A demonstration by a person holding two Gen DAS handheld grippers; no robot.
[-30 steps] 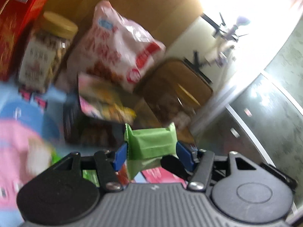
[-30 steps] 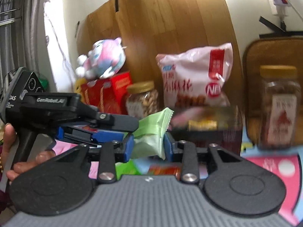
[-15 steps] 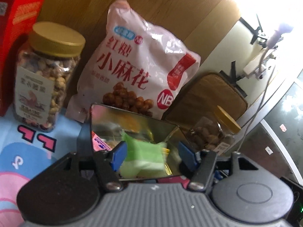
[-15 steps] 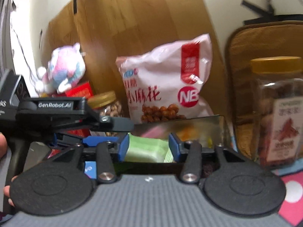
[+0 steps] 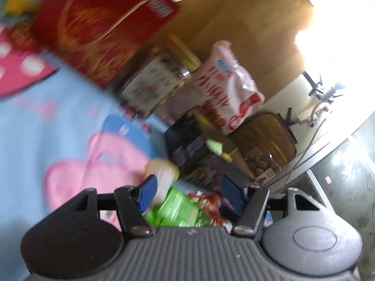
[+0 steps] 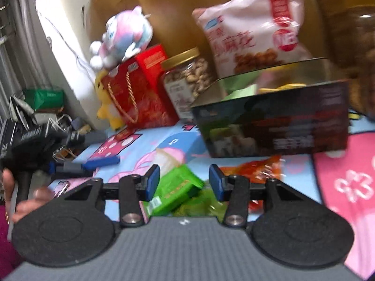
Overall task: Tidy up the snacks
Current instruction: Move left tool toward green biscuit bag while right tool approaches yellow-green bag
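Both tongs gape wide, holding nothing. Low in the right wrist view, the right tongs (image 6: 184,182) frame a crinkly green packet (image 6: 178,187) on the cartoon-print worktop (image 6: 150,140); the dark rectangular box (image 6: 276,126) behind holds a pale green wrapper (image 6: 241,91). The left tongs (image 5: 187,190) view is blurred, the packets probably the same.
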